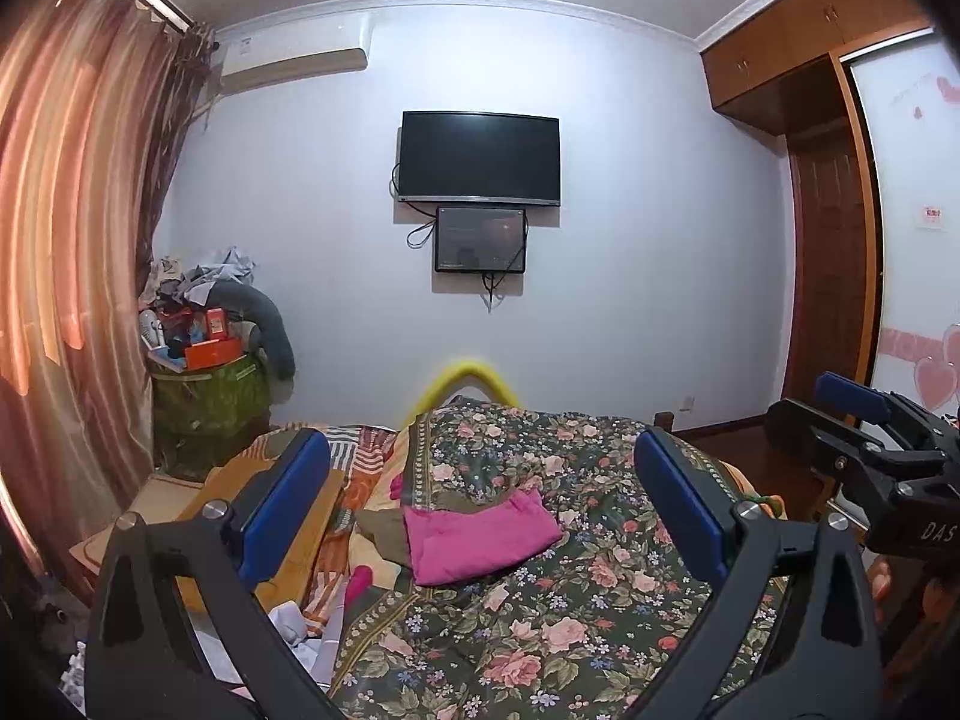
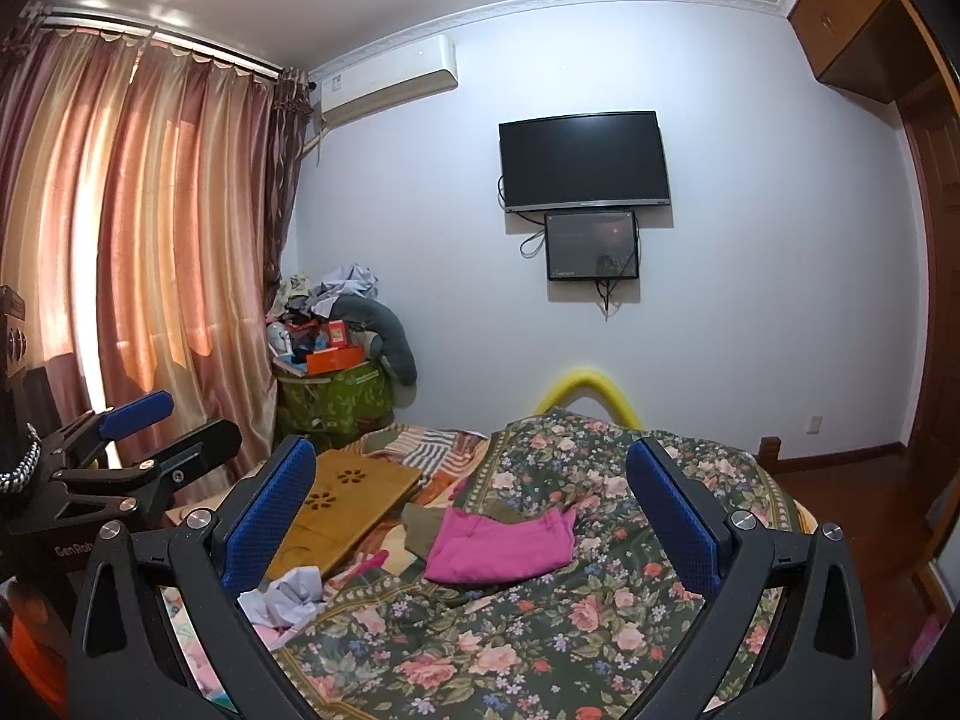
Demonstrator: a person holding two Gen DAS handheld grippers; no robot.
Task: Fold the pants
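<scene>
I have the left gripper (image 1: 480, 510) spread wide with nothing between its blue pads, and the right gripper (image 2: 471, 516) gaping and empty too, both held up off the bed. The pink pants (image 1: 477, 540) lie ahead of both tools, framed between the fingers in each view, on the floral quilt (image 1: 576, 612), and they look already bunched into a compact slab. I judge them light, soft and limp: they will sag and slip open unless I pinch through every layer, so I would take the near edge or the two near corners, one tool each. An olive cloth (image 2: 423, 531) sits touching their left side, so I must not catch that as well. The left wrist view shows the right gripper off to its right. Only the right wrist view shows the wooden lap tray (image 2: 354, 498) and the crumpled white cloth (image 2: 288, 597) by its left finger
</scene>
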